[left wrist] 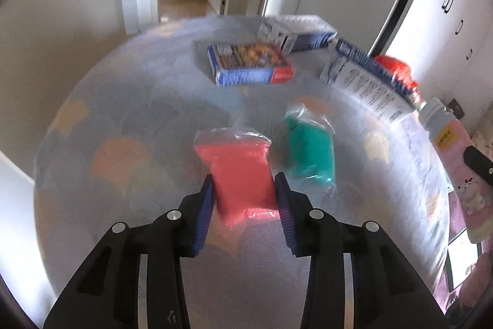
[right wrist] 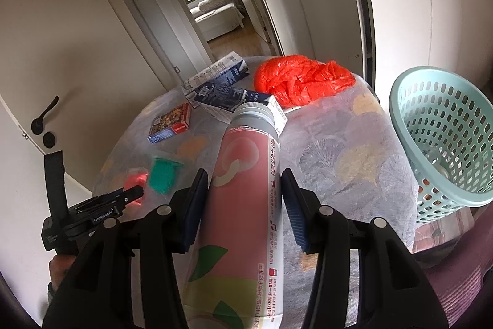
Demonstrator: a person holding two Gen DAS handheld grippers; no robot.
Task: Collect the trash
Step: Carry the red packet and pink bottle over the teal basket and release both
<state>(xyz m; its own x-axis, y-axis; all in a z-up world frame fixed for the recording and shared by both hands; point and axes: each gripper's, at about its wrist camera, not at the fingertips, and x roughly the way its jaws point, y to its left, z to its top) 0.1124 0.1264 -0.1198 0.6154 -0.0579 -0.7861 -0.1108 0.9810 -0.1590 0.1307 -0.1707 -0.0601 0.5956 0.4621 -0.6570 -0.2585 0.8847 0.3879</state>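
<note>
The left gripper (left wrist: 243, 190) hangs over the table (left wrist: 123, 113). A red bag (left wrist: 238, 171) lies between its blue pads (left wrist: 205, 205), which sit close on each side. I cannot tell if they squeeze it. Just right of it lies a green bag (left wrist: 311, 150). Behind them sits a flat blue box (left wrist: 249, 63), then two white cartons (left wrist: 295, 31), one lying, one tilted. The right gripper (right wrist: 243, 190) holds a pink bottle (right wrist: 243, 196), pads pressing its sides. Past the bottle lies an orange plastic bag (right wrist: 302, 79). A pale green basket (right wrist: 443, 137) stands at the table's right edge.
</note>
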